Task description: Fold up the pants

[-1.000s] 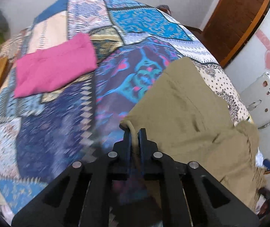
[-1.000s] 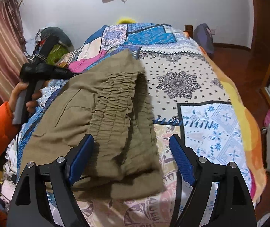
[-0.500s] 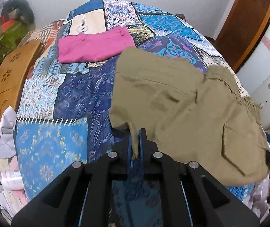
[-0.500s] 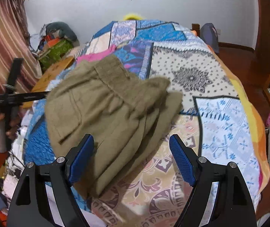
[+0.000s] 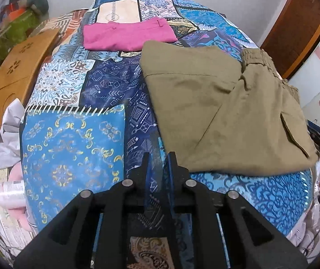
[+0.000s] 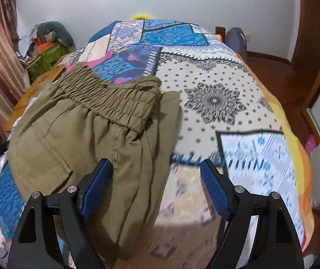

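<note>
My left gripper (image 5: 158, 157) has just been opening, nothing between its jaws; my right gripper (image 6: 156, 170) gapes above the folded khaki pants (image 6: 88, 134).

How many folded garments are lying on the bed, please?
2: the olive pants on the patchwork bedspread nearer the grippers, and a pink garment just beyond them. Others may lie out of view.
</note>
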A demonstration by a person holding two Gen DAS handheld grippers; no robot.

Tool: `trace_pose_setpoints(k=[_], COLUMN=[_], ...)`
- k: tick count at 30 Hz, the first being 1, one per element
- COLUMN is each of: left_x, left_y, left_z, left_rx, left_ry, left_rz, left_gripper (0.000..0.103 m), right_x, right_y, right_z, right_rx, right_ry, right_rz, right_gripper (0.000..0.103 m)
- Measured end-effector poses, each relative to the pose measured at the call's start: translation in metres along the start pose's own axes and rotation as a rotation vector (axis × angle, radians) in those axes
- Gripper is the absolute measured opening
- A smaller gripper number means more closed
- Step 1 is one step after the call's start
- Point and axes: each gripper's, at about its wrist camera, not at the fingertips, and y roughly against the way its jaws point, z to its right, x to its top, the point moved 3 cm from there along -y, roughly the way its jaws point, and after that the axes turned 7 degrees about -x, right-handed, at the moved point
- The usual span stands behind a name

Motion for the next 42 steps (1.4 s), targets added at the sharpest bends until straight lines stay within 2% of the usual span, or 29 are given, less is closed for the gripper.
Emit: trace_pose_setpoints(k=[2,4,9,13,17,21,24,28,30,35,39,42], left_x=[0.002,0.007,0.029,0.052,0.063,0.065,0.067,0.072,0.074,0.069,0.066,0.064], left_y=[0.005,0.015,0.043,0.045,0.027,-0.008,-0.035,-0.045,-0.045,-0.044,-0.043,-0.034], left_z=[-0.001,0.002,0.029,0.072,0.112,0.138,0.130,0.110,0.104,0.106,0.110,0.105], left_rx=[0.033,0.049,-0.003,-0.059,-0.124,-0.133,-0.084,-0.102,-0.103,-0.043,-0.004,-0.016], left_ry=[-0.022,-0.052,-0.131,-0.225,-0.285,-0.329,-0.302,-0.228,-0.217,-0.285,-0.320,-0.309], left_rz=[0.007,0.033,0.113,0.139,0.108,0.046,0.002,-0.009,-0.006,0.023,0.033,0.027], left_gripper=[0.012,0.012,0.012,0.012,0.012,0.012,0.012,0.011,0.009,0.009,0.009,0.009], right_x=[0.006,0.011,0.026,0.035,0.037,0.029,0.021,0.014,0.011,0.004,0.000,-0.003], right_y=[0.002,0.008,0.032,0.040,0.031,0.011,-0.005,-0.004,-0.003,0.005,0.013,0.019], right_z=[-0.001,-0.002,-0.020,-0.046,-0.068,-0.082,-0.079,-0.062,-0.051,-0.039,-0.035,-0.028], right_rx=[0.005,0.018,0.082,0.159,0.235,0.262,0.240,0.214,0.235,0.237,0.211,0.195], right_ry=[0.008,0.009,0.039,0.097,0.133,0.170,0.184,0.182,0.159,0.132,0.136,0.128], right_rz=[-0.001,0.013,0.090,0.123,0.098,0.044,0.008,0.014,0.006,0.004,0.007,0.002], right_gripper=[0.073,0.073,0.073,0.071,0.069,0.067,0.064,0.062,0.059,0.049,0.048,0.048])
